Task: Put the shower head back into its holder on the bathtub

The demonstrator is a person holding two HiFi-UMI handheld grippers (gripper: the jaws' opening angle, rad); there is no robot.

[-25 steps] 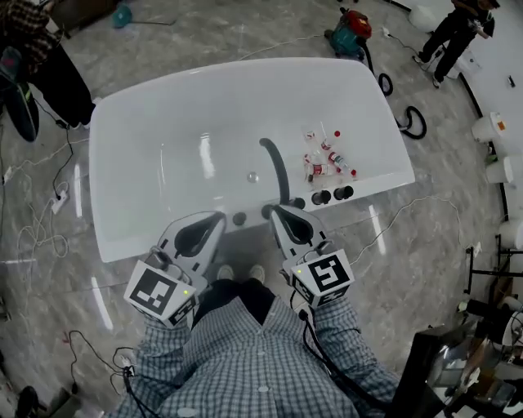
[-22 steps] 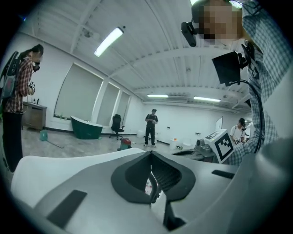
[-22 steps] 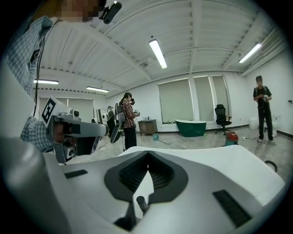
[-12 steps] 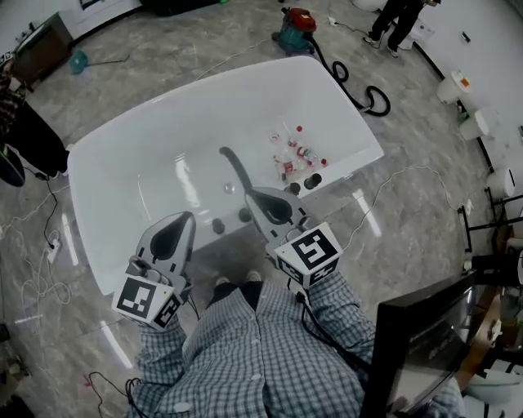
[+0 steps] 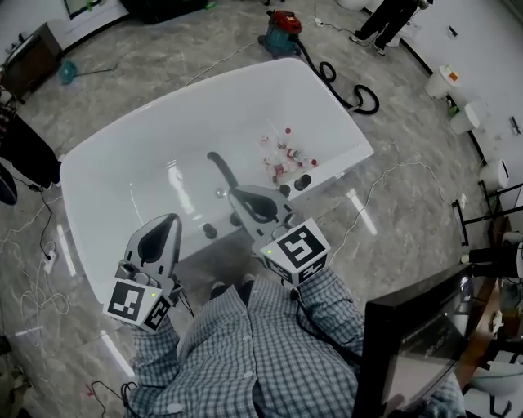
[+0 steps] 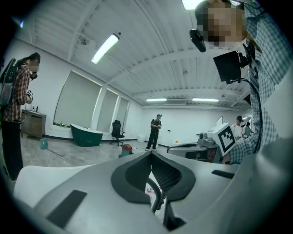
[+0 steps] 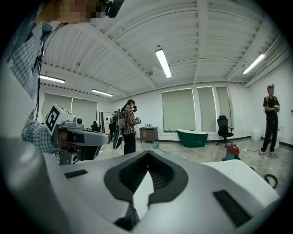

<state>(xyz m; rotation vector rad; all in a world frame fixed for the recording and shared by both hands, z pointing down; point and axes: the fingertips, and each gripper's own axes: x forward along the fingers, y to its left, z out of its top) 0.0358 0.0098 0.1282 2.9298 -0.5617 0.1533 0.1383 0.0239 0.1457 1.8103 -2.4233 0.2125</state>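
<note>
A white bathtub (image 5: 147, 155) lies below me in the head view. A dark curved shower head (image 5: 219, 169) stands up from its near rim, with round dark knobs (image 5: 235, 220) beside it. My left gripper (image 5: 170, 218) hangs above the near rim, left of the knobs, jaws together and empty. My right gripper (image 5: 232, 193) hovers just in front of the shower head's base, also shut and empty, apart from it. In the left gripper view the jaws (image 6: 151, 154) meet, and the dark curve shows through the gap below. In the right gripper view the tips (image 7: 147, 153) meet too.
Several small bottles (image 5: 282, 155) lie in the tub's right end, near two more knobs (image 5: 302, 183). A red vacuum (image 5: 282, 23) with a black hose (image 5: 351, 94) stands behind the tub. Cables cross the floor. A dark monitor (image 5: 417, 343) is at my right. People stand around.
Both grippers have risen, the right one more, and stayed shut. The head view has swung, so the tub now sits further left and tilted in the picture.
</note>
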